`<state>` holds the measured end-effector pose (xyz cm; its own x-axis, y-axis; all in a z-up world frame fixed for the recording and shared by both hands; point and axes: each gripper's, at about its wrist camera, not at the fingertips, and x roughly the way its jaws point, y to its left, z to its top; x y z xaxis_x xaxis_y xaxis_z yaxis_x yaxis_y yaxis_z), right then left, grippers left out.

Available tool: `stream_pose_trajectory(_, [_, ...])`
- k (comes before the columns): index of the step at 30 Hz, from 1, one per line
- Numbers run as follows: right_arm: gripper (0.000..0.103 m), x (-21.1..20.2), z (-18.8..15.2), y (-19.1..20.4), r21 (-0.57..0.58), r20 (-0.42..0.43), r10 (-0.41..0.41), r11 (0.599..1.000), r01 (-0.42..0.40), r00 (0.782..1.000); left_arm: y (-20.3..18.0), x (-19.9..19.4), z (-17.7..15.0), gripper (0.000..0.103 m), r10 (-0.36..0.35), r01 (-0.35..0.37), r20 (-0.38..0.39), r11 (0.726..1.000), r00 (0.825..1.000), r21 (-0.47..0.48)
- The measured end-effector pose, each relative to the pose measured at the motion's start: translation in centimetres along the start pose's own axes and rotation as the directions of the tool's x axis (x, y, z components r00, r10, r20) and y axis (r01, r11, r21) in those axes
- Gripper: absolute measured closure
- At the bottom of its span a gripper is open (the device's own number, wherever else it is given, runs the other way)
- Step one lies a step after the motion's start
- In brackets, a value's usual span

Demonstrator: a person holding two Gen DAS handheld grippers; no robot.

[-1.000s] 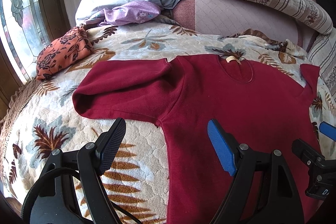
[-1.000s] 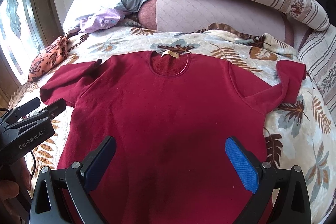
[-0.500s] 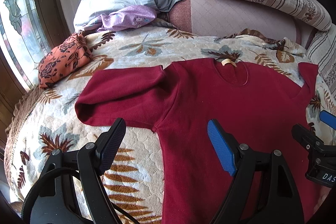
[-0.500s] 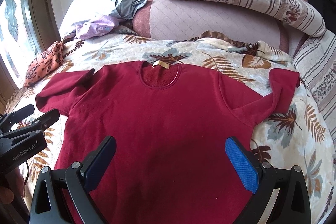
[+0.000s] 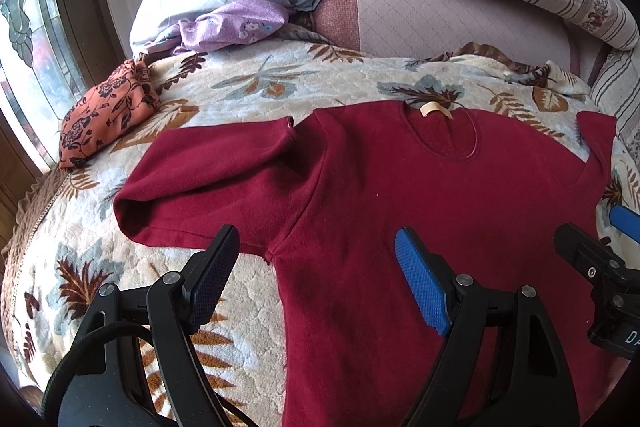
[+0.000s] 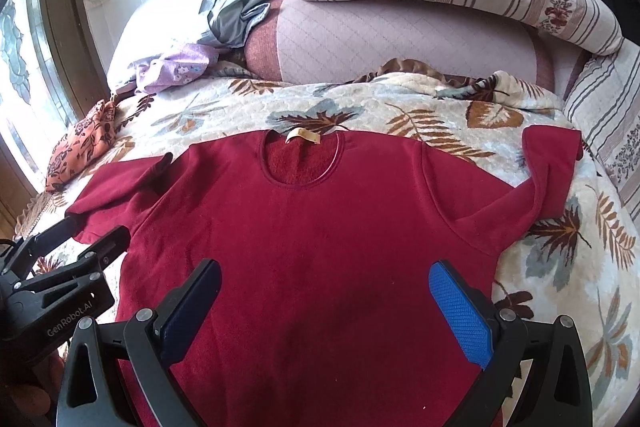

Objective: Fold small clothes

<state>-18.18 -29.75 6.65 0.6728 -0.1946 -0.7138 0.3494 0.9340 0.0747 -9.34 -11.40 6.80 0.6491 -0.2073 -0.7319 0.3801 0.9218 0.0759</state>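
Fingers of left gripper and right gripper spread wide, empty. Red shirt lay flat on quilt, collar away, left sleeve nearer left gripper.

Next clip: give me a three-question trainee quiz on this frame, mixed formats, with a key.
1. True or false: the dark red fleece shirt lies spread flat on the leaf-print quilt.
2. The left gripper has its jaws: A) open and empty, B) shut on a sleeve.
3. Fill in: the tan neck label sits at the shirt's ____.

Key: 1 true; 2 A; 3 collar. The right gripper is open too.
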Motion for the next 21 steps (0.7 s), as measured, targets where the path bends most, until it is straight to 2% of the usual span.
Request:
stream_pose_trajectory(12, [0.0, 2.4, 0.1, 0.8, -0.022, -0.027, 0.005, 1.0, -0.006, 1.0, 0.0, 1.1, 0.2, 0.022, 0.012, -0.012, -0.006, 1.0, 1.0, 0.009])
stream_pose_trajectory(21, [0.0, 3.4, 0.4, 1.9, -0.044, -0.036, 0.007, 0.999, -0.008, 0.999, 1.0, 2.2, 0.4, 0.022, 0.02, -0.02, -0.021, 1.0, 1.0, -0.021])
